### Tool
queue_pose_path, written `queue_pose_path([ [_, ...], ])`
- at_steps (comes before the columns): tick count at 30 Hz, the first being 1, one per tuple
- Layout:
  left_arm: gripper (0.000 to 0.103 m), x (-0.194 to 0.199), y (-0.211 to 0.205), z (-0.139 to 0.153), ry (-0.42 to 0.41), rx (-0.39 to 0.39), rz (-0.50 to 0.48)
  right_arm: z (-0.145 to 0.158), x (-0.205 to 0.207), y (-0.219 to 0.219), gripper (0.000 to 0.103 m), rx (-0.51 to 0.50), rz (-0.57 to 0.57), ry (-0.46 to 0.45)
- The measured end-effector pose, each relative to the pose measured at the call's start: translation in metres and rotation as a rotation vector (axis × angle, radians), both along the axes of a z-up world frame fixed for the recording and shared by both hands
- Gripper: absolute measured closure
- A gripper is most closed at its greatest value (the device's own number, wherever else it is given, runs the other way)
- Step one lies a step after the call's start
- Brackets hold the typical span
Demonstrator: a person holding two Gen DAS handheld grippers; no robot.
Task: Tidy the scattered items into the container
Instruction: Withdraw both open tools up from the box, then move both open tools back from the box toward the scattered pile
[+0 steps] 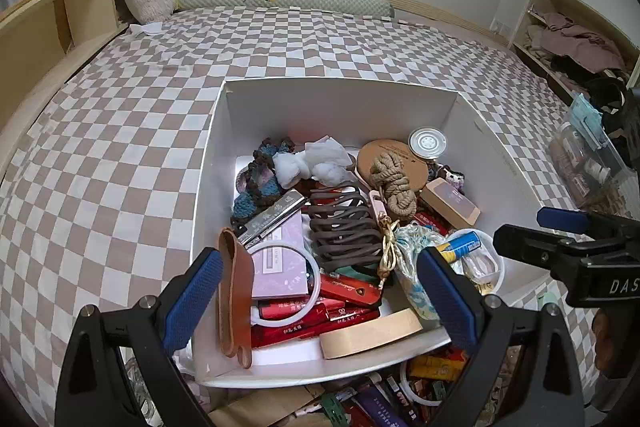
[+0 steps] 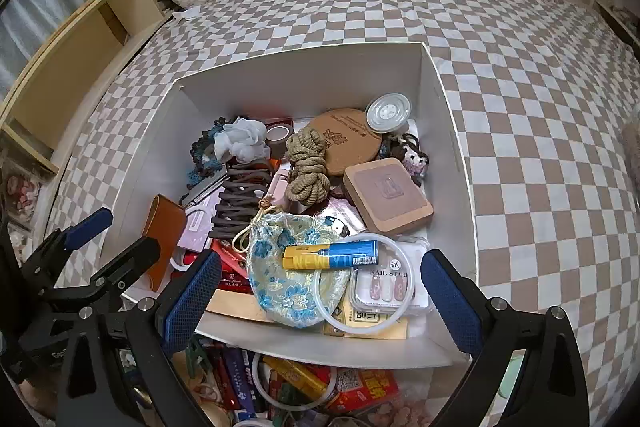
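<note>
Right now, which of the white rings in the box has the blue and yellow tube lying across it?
The ring at the box's near right corner, over the nail set; the tube crosses its top. The other ring lies left, on the pink booklet.

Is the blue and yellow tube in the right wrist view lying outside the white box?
No: the blue and yellow tube lies inside the white box, resting on the floral pouch.

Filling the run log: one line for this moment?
left hand-held gripper: open, empty | right hand-held gripper: open, empty | white box: crowded | loose items outside remain
</note>
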State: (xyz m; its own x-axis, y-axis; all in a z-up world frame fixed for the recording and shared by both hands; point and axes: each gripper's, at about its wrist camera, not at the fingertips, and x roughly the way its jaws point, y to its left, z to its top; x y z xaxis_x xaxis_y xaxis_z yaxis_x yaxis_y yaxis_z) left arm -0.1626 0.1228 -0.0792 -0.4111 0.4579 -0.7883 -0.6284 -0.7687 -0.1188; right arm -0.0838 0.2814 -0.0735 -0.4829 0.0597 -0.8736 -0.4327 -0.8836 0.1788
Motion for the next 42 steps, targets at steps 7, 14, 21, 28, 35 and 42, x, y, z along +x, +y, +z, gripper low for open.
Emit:
queue_pose_path([
  [7, 0.000, 0.001, -0.005, 0.002, -0.016, 0.014, 0.011, 0.004, 0.004, -0.002, 0.000, 0.024, 0.007, 0.015],
  [14, 0.000, 0.004, -0.010, 0.004, -0.026, 0.016, 0.015, 0.008, 0.007, -0.003, 0.000, 0.033, 0.015, 0.021],
  [21, 0.000, 0.008, -0.017, 0.011, -0.012, 0.001, 0.020, 0.015, 0.015, -0.009, 0.000, 0.027, 0.033, 0.036],
  [28, 0.000, 0.016, -0.027, 0.029, 0.029, 0.017, 0.031, 0.039, 0.028, -0.015, 0.000, 0.079, 0.059, 0.088],
  [35, 0.000, 0.027, -0.038, 0.053, 0.063, 0.048, 0.039, 0.061, 0.045, -0.018, 0.000, 0.125, 0.062, 0.138],
  [42, 0.000, 0.040, -0.051, 0.075, 0.093, 0.081, 0.038, 0.083, 0.068, -0.022, 0.000, 0.141, 0.065, 0.198],
])
